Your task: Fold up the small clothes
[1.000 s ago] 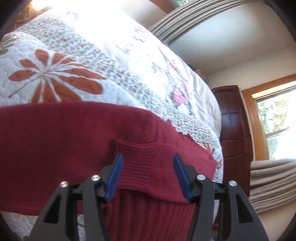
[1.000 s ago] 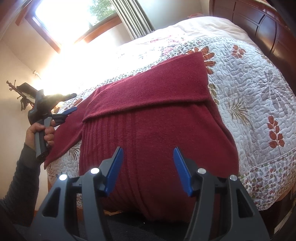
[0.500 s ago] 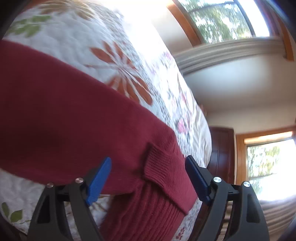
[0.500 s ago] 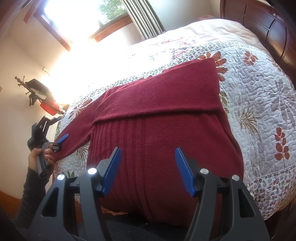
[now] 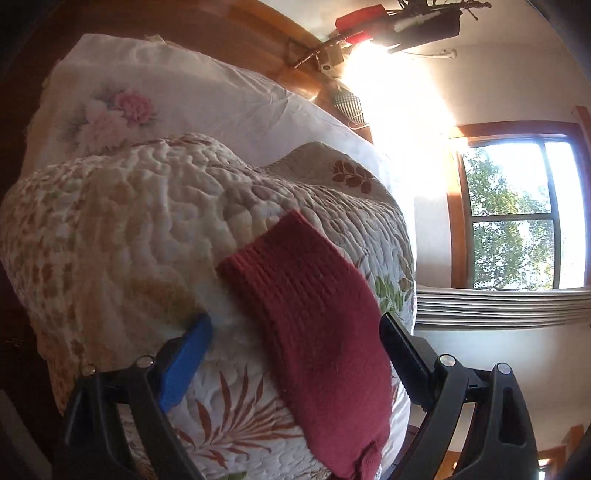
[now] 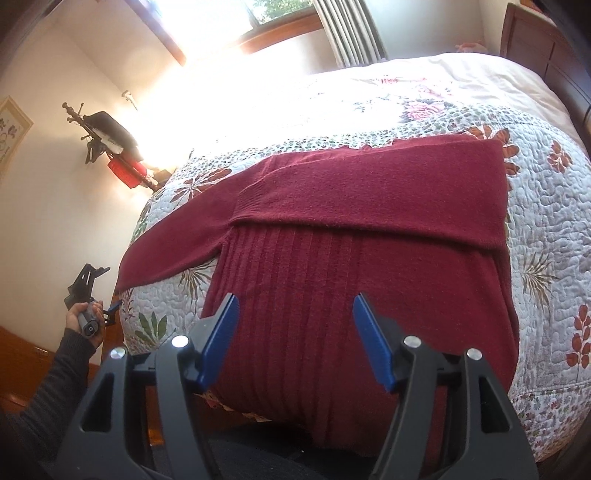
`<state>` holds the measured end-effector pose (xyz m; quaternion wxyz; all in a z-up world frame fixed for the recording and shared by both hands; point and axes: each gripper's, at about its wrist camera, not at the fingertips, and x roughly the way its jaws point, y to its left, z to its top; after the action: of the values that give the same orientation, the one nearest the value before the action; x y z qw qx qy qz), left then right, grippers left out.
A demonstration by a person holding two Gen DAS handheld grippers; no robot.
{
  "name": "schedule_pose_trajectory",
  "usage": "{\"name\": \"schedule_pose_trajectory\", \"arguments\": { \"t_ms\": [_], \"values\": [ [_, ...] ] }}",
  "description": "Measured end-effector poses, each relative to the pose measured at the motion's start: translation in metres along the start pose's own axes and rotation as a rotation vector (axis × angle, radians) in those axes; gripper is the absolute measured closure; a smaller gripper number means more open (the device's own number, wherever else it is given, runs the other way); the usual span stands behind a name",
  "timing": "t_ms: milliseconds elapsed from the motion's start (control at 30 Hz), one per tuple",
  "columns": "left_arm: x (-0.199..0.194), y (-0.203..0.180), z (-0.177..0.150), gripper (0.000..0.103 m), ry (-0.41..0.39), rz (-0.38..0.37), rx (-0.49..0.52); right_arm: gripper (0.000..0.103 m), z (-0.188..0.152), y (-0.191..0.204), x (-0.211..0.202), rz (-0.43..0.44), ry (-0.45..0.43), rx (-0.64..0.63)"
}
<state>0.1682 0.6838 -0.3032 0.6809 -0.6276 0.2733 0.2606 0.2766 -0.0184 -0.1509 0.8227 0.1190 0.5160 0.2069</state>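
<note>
On the quilt — red sweater, both claws gaping — sleeve outstretched.

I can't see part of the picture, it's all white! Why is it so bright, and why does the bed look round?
Right wrist view: sun from the window washes out the far quilt and wall; the sweater stays clear. Left wrist view: glare beside the window whites out the wall; the sleeve is sharp. Both views: the fisheye lens bends the bed round.
</note>
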Motion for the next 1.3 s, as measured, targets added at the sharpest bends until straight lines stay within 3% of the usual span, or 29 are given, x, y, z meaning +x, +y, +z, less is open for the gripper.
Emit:
{"name": "schedule_pose_trajectory", "arguments": {
  "t_ms": [33,67,100,200,300,500,667,833,967,1133,1300],
  "values": [
    [0.0,-0.003,0.0,0.013,-0.012,0.019,0.011,0.038,-0.001,0.0,-0.002,-0.005,-0.004,0.002],
    [-0.002,-0.007,0.0,0.02,-0.031,0.042,0.024,0.038,-0.002,-0.002,-0.004,-0.011,-0.009,0.006],
    [-0.002,-0.011,0.002,0.044,-0.044,0.074,0.042,0.038,-0.003,-0.005,-0.007,-0.017,-0.016,0.015],
    [-0.002,-0.015,0.007,0.08,-0.048,0.137,0.049,0.037,-0.008,-0.019,-0.013,-0.028,-0.028,0.065],
    [-0.005,-0.019,0.009,0.093,-0.053,0.146,0.069,0.037,-0.014,-0.031,-0.018,-0.037,-0.037,0.101],
    [-0.038,-0.091,-0.011,0.094,-0.109,0.056,0.239,0.037,-0.019,-0.049,-0.025,-0.04,-0.05,0.139],
    [-0.058,-0.188,-0.066,0.094,-0.108,-0.084,0.465,0.037,-0.021,-0.055,-0.029,-0.023,-0.059,0.145],
    [-0.044,-0.285,-0.17,0.094,-0.021,-0.19,0.748,0.037,-0.026,-0.066,-0.034,-0.003,-0.073,0.174],
    [-0.013,-0.335,-0.264,0.094,0.081,-0.231,0.934,0.037,-0.033,-0.082,-0.043,-0.001,-0.09,0.209],
    [0.034,-0.358,-0.373,0.094,0.231,-0.24,1.099,0.037,-0.047,-0.118,-0.058,-0.029,-0.115,0.29],
    [0.084,-0.343,-0.464,0.094,0.359,-0.186,1.247,0.037,-0.064,-0.152,-0.075,-0.069,-0.134,0.371]
  ]
}}
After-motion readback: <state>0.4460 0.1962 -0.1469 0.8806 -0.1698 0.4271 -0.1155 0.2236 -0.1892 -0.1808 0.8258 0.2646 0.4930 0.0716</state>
